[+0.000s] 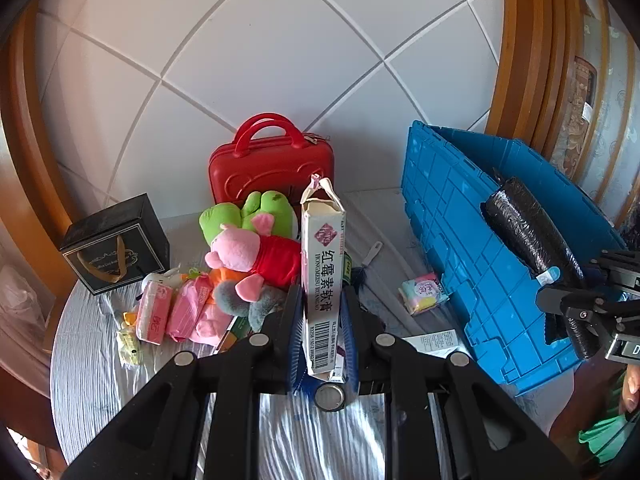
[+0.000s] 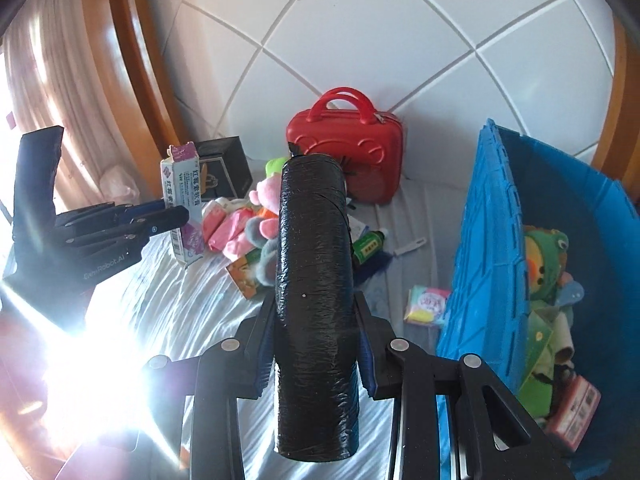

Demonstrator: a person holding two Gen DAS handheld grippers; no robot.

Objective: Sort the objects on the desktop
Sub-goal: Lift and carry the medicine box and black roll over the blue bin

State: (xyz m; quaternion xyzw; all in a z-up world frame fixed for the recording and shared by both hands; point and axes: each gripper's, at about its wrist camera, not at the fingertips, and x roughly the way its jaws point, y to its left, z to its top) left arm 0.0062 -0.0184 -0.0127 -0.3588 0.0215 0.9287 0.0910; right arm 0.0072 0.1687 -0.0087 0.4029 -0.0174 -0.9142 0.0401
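- Your left claw (image 1: 320,332) is clamped on the ointment box (image 1: 322,276); your right claw (image 2: 316,344) grips the black roll (image 2: 314,300).
- Mid-carry, by my reading: next, bring both over the blue crate (image 2: 600,208) and release.

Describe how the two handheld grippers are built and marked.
Both are matte black linkage frames with silver round pivot pins and blue ribbed finger pads. The left gripper carries pale lettering on its body; the right gripper shows the same black arms and blue pads.
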